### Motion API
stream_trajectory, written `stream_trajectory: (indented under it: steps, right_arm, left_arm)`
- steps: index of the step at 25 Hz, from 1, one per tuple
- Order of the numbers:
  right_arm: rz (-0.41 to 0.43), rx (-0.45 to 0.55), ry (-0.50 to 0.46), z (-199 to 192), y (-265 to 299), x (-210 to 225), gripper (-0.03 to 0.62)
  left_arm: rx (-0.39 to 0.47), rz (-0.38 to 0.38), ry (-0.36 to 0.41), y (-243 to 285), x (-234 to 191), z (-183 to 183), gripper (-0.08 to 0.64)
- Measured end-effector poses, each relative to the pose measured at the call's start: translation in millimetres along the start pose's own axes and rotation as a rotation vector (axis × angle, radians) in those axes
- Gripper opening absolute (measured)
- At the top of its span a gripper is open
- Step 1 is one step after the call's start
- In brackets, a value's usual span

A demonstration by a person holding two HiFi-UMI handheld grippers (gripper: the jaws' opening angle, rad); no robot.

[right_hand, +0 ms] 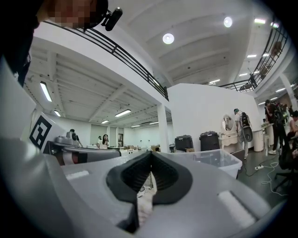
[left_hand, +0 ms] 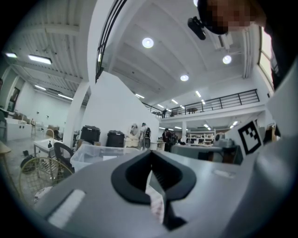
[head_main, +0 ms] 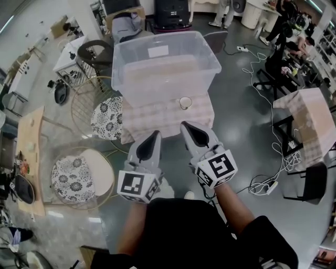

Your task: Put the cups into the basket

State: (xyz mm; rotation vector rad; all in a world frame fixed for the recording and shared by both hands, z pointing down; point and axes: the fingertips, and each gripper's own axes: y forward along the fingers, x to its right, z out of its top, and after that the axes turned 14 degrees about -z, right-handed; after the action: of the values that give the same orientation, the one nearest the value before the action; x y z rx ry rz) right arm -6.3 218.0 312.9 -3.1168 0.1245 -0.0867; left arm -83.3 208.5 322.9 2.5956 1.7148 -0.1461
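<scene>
Standing upright on the checked tablecloth (head_main: 157,123), one cup (head_main: 185,102) is seen just beside the near right corner of the clear basket (head_main: 157,84), outside it. Both grippers are held level and side by side at the near edge of the table, apart from the cup. The left gripper (head_main: 156,133) is seen with its jaws closed together on nothing, and the right gripper (head_main: 184,124) is likewise closed and empty

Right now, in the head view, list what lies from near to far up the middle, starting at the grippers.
Grey left gripper and grey right gripper → pink checked-cloth table → small pale cup → clear plastic bin → black monitor.
</scene>
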Motion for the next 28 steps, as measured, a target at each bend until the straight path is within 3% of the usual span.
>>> stream_trajectory:
  steps: [28]
  right_arm:
    - [-0.125,-0.047,-0.050,-14,104,-6,0.001]
  left_arm:
    - [0.014,-0.063,-0.076,9,-121,-5,0.005]
